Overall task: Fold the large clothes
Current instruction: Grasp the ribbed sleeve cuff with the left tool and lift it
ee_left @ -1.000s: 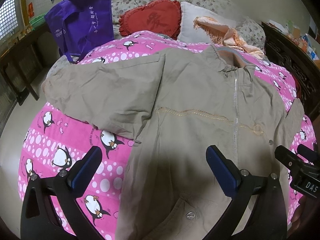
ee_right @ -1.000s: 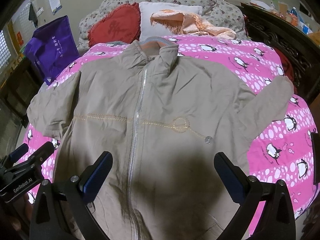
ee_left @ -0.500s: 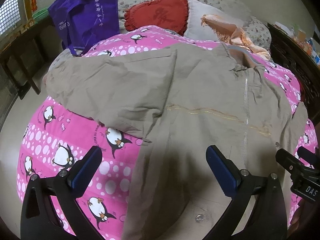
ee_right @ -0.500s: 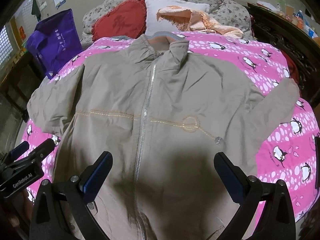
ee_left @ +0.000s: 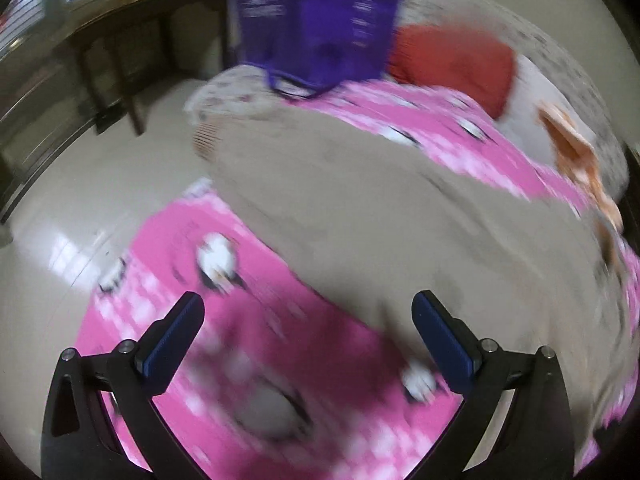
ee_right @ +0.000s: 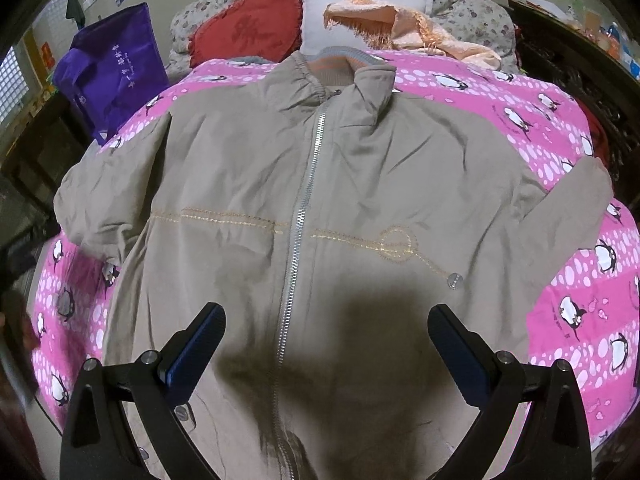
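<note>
A large khaki zip-up jacket point(ee_right: 320, 208) lies face up and spread flat on a pink penguin-print blanket point(ee_right: 576, 288), collar toward the pillows, both sleeves out to the sides. My right gripper point(ee_right: 324, 332) is open and empty above the jacket's lower front, near the zipper. The left wrist view is motion-blurred. There my left gripper point(ee_left: 308, 320) is open and empty over the blanket point(ee_left: 248, 320), just short of the jacket's left sleeve point(ee_left: 360, 200).
A purple tote bag point(ee_right: 108, 76) stands at the bed's far left corner. A red cushion point(ee_right: 248, 24), a white pillow point(ee_right: 320, 12) and a peach cloth point(ee_right: 408, 28) lie at the head. Dark wooden furniture point(ee_right: 576, 56) flanks the right side. Bare floor point(ee_left: 80, 208) lies left.
My left gripper has swung left, off the jacket's body toward the left sleeve and bed edge. My right gripper has moved slightly closer over the jacket. Both stay open.
</note>
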A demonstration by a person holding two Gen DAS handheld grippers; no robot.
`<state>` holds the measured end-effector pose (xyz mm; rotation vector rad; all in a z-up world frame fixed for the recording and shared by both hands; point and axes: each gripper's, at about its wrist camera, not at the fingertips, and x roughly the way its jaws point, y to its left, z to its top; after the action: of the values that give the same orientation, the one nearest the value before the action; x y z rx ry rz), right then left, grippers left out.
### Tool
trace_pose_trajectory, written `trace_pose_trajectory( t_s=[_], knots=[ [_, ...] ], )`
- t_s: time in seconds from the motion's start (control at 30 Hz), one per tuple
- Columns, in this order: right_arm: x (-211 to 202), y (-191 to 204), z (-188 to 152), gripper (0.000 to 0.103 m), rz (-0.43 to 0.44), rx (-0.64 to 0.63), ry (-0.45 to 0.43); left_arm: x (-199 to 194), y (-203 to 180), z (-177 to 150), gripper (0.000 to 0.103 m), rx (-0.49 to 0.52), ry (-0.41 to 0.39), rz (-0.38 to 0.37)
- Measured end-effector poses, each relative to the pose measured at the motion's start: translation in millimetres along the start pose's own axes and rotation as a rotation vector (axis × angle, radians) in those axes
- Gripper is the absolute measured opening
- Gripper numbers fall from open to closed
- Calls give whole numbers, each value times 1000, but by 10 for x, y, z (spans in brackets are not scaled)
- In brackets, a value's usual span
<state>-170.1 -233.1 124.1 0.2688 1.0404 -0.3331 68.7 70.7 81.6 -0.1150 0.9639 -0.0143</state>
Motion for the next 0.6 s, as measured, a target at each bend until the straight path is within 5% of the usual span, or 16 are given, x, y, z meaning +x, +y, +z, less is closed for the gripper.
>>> trace_pose_trajectory(
  t_s=[0.3,0.43,0.47,0.53,0.6],
  knots=[
    [29,120,36,102,-5,-61,10,643,487,603,103,-184,-4,75],
    [73,89,21,102,-7,-57,28,816,577,697,96,-222,-9,34],
    [87,78,17,102,-10,-52,32,850,572,712,80,-215,-2,25],
    [106,51,11,102,-18,-41,35,934,538,732,9,-197,41,11],
    [104,29,7,102,-23,-35,31,919,549,757,6,-209,49,13]
  ],
)
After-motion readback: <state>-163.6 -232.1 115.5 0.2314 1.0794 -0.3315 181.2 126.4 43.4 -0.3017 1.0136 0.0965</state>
